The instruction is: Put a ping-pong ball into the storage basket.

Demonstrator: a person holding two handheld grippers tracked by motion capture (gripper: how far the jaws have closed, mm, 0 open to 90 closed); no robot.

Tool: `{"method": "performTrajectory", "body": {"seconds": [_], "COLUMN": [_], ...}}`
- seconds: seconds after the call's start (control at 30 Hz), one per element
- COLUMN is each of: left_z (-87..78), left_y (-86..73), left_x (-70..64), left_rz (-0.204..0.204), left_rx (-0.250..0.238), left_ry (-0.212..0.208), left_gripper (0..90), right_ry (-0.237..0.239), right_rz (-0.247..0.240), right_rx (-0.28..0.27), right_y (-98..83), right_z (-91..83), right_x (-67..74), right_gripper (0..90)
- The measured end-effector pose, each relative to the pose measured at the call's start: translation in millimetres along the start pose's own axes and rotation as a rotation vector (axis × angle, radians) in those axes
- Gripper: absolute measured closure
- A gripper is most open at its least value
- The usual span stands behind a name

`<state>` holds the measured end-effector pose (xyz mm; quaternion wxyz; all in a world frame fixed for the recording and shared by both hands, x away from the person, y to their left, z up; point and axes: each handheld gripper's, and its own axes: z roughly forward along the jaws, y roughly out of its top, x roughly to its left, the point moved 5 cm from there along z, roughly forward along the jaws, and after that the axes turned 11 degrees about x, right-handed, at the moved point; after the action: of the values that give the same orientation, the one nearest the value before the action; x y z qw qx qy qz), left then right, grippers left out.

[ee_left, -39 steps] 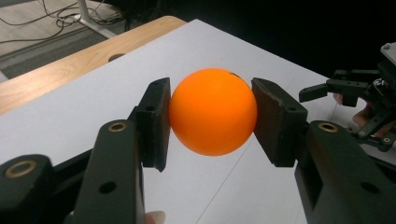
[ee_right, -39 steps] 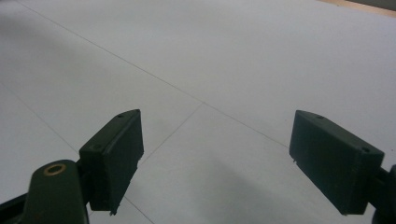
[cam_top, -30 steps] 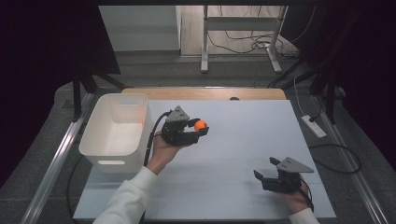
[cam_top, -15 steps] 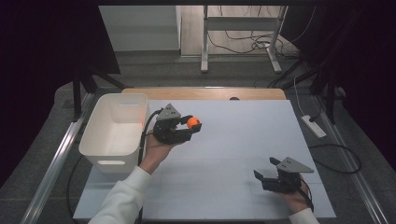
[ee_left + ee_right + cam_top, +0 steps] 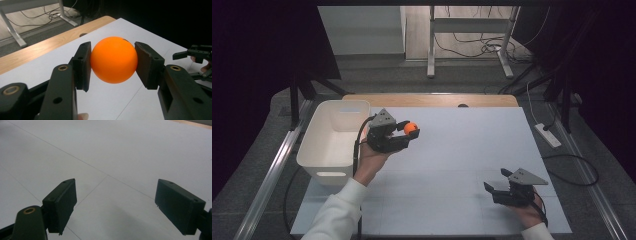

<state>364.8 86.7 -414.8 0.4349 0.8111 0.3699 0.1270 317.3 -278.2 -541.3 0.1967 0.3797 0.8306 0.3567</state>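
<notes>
Left gripper point(image 5: 404, 134) clenched on orange ball point(image 5: 114, 59), held above the table just right of the white bin point(image 5: 332, 137). Bin lying leftward, nearer this hand. Right gripper point(image 5: 499, 185) released, resting well apart.

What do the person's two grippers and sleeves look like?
Both the left gripper and right gripper are black with flat rectangular fingers, brass-coloured pivot bushings and a grey three-cornered top plate. A black cable trails from the left one. The sleeves are white.
</notes>
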Motion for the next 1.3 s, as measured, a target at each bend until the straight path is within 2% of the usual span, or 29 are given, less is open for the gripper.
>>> {"method": "performTrajectory", "body": {"seconds": [1.3], "left_z": [-31.3], "left_y": [-10.6], "left_x": [29.2], "left_rz": [-0.048], "left_rx": [-0.028], "left_ry": [0.084], "left_gripper": [50.4], "right_ry": [-0.004], "right_rz": [-0.001], "right_rx": [0.002], "right_y": [0.0], "right_z": [0.4], "right_x": [-0.6], "right_gripper": [17.7]}}
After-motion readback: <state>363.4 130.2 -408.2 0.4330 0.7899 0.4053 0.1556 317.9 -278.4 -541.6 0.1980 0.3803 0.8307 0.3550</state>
